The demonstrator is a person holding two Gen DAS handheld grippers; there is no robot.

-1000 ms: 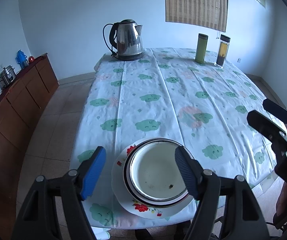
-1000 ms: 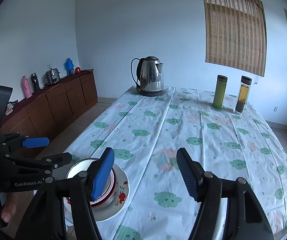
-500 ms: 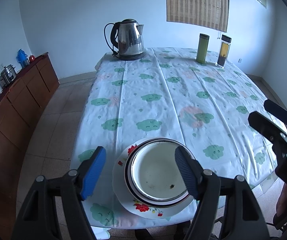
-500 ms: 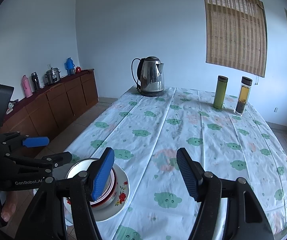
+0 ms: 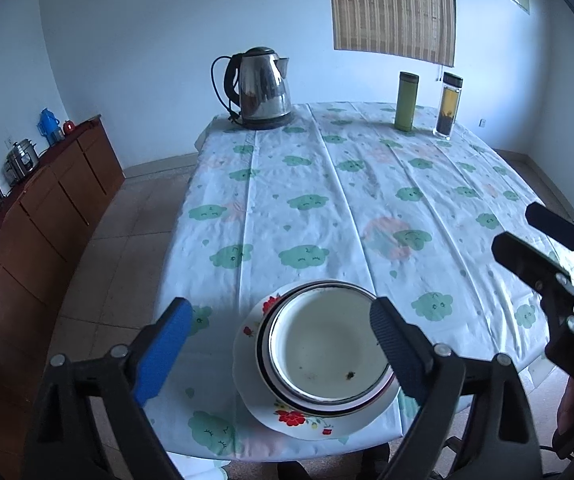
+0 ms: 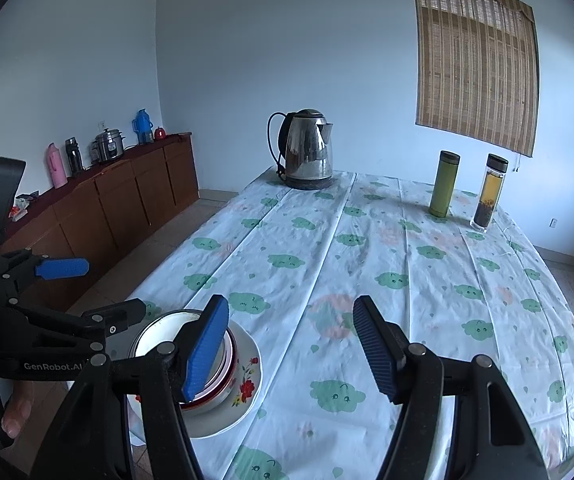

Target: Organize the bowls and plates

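Bowls [image 5: 329,356] are sitting stacked on a plate [image 5: 287,412] at the table's [image 5: 327,208] near left corner. Kettle [image 5: 261,88] is standing at the far left end, two bottles [image 5: 406,101] [image 5: 449,104] side by side at far right. Sideboard [image 5: 39,216] is running along the left wall.

Shiny steel kettle [image 5: 265,88], glossy glazed bowl [image 5: 327,350] on plate [image 5: 287,416], wrinkly plastic-looking tablecloth [image 5: 327,200], wood cabinet [image 5: 47,220] left, ribbed blue pads [image 5: 163,346].
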